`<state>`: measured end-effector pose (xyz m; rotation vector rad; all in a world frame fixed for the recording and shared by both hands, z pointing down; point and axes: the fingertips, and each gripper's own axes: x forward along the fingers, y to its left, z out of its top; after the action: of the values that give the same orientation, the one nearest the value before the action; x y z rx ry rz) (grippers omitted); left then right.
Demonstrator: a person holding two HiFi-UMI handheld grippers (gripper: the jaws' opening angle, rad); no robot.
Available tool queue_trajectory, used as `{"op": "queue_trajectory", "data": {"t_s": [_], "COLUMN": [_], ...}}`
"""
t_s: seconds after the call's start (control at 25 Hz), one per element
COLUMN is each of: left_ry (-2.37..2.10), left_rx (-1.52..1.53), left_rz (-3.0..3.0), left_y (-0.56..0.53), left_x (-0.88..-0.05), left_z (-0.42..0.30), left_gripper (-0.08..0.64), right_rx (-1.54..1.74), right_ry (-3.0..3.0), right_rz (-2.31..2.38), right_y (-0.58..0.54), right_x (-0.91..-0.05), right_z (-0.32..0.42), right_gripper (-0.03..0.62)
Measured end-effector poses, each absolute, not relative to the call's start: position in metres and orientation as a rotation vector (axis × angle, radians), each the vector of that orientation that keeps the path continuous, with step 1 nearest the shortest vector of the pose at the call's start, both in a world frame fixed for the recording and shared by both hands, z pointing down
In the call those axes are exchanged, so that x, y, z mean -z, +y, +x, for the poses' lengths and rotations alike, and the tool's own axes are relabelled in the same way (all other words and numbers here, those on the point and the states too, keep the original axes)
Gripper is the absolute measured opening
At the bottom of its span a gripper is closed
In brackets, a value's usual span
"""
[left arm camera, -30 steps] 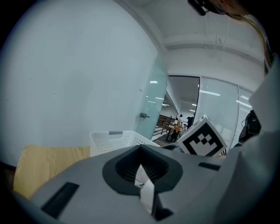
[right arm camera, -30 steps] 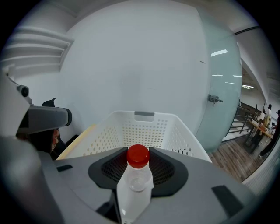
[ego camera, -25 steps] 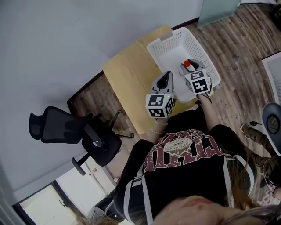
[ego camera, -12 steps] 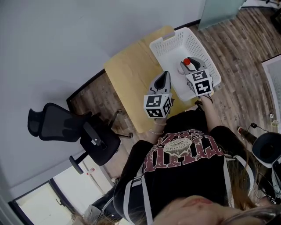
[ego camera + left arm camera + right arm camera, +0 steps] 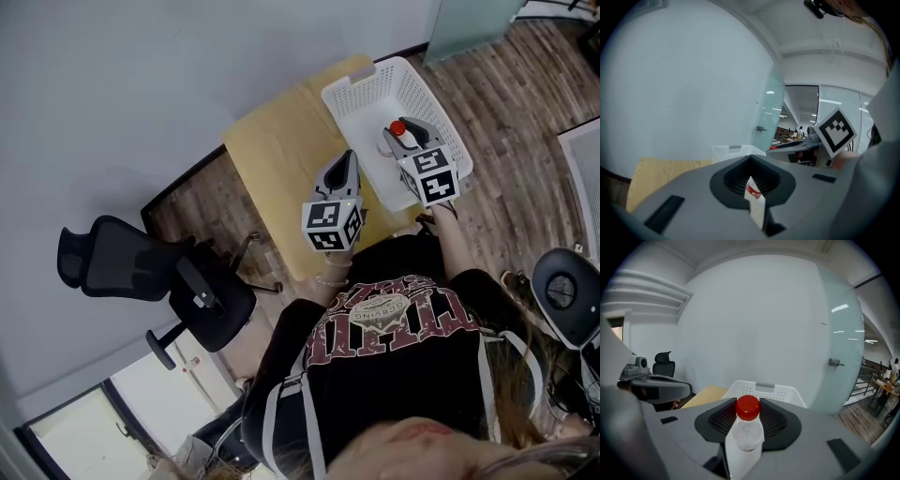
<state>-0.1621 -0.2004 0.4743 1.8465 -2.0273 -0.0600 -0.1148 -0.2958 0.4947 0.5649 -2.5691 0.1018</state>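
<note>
Right hand-held gripper: jaws closed on a clear bottle. Its red cap points to 12 o'clock and its body runs down to 6 o'clock between the jaws. The bottle hangs over the near end of the white basket on the bench.

Left hand-held gripper: jaws pinched on a thin white strip with a red mark, standing upright. It hovers above the bench, at 8 o'clock from the bottle.
</note>
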Motion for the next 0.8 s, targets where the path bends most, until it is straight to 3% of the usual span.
{"op": "queue_trajectory", "data": {"t_s": [0.8], "left_ry": [-2.065], "left_rx": [0.085], "left_rz": [1.824], "left_y": [-0.186], "left_x": [-0.467], "left_z": [-0.169], "left_gripper": [0.048], "right_rx": [-0.051], "right_ry": [-2.689], "right_rz": [0.533], "right_y": [-0.281], "right_x": [-0.430], "right_z": [-0.116], "right_gripper": [0.164]}}
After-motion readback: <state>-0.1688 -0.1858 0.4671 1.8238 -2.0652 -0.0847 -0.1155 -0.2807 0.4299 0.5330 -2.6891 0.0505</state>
